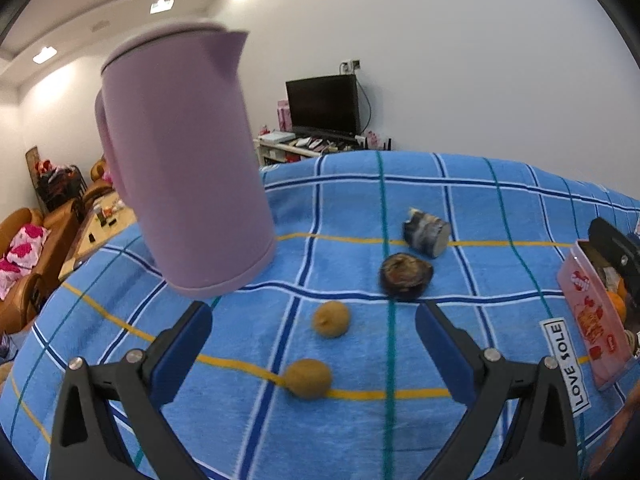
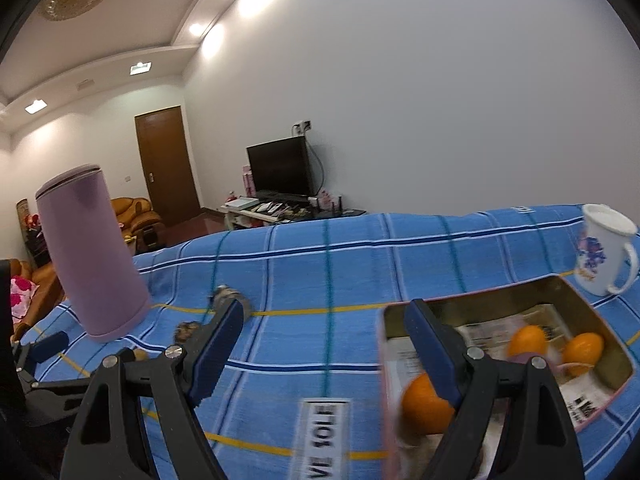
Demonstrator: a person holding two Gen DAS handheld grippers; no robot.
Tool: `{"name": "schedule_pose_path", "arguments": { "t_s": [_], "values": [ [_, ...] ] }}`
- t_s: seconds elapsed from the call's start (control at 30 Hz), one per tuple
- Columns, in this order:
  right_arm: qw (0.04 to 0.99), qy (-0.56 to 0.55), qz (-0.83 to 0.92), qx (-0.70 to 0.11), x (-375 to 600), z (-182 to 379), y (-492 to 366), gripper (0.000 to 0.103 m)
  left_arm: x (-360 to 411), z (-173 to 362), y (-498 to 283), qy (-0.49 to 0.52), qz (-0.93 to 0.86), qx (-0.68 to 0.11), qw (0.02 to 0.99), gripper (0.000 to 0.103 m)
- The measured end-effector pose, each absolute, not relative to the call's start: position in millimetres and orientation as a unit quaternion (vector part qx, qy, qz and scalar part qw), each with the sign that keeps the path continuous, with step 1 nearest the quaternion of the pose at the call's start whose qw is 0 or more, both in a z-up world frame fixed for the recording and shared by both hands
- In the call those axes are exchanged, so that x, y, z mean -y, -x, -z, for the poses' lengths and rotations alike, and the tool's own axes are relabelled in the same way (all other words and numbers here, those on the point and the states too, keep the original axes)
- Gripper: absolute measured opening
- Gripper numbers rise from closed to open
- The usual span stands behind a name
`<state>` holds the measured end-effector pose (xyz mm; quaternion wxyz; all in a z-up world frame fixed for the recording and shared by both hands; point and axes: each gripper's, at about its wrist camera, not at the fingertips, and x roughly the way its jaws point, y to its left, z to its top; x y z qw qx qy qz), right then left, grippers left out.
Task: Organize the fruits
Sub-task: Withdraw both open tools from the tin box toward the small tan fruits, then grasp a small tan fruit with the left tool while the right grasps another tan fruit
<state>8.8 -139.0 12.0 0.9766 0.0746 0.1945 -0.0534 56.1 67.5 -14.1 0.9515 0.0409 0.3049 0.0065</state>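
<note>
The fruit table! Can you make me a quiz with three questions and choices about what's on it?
1. Where are the oranges?
A. In the tin
B. Inside the mug
C. Under the jug

2. How many small brown round fruits lie on the cloth in the left wrist view?
A. Five
B. Two
C. None

3. How is the right tool?
A. Shut on an orange
B. Open, holding nothing
C. Shut on the mug

Answers:
1. A, three oranges sit on the paper in the tin.
2. B, two lie between the left tool's fingers in that view.
3. B, its fingers stand wide apart with only cloth between them.
</note>
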Motion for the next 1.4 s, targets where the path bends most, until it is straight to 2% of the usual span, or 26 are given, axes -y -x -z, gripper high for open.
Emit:
{"name": "schedule_pose_path", "arguments": {
  "t_s": [0.43, 0.6, 0.63, 0.73, 0.83, 0.97, 1.13, 1.4],
  "values": [
    [0.971, -0.079, 0.017, -0.227, 86.6, -5.2, -44.4, 0.084, -127.3, 24.7, -76.7, -0.016, -0.006, -0.353, 0.935, 0.103],
    [0.969, -0.068, -0.001, -0.238, 77.7, -3.3, -48.1, 0.084, -125.1, 23.0, -71.3, -0.033, 0.025, -0.349, 0.936, 0.101],
    [0.968, -0.068, -0.006, -0.242, 76.5, -2.3, -48.3, 0.084, -121.9, 24.1, -71.2, -0.037, 0.035, -0.353, 0.934, 0.096],
    [0.964, -0.070, -0.019, -0.255, 74.6, 0.4, -49.8, 0.084, -110.6, 28.0, -70.6, -0.042, 0.078, -0.366, 0.927, 0.074],
    [0.963, -0.077, -0.028, -0.256, 76.0, 1.3, -49.5, 0.084, -101.2, 26.2, -67.4, -0.052, 0.112, -0.357, 0.926, 0.062],
    [0.958, -0.090, -0.036, -0.268, 78.5, 4.0, -49.0, 0.084, -93.7, 30.4, -70.2, -0.057, 0.144, -0.370, 0.916, 0.039],
    [0.952, -0.105, -0.041, -0.286, 82.6, 8.4, -52.4, 0.084, -103.2, 38.3, -80.5, -0.023, 0.153, -0.404, 0.902, 0.032],
    [0.947, -0.107, -0.050, -0.299, 80.5, 11.1, -54.3, 0.084, -95.9, 42.5, -75.9, -0.031, 0.173, -0.415, 0.893, 0.032]
  ]
}}
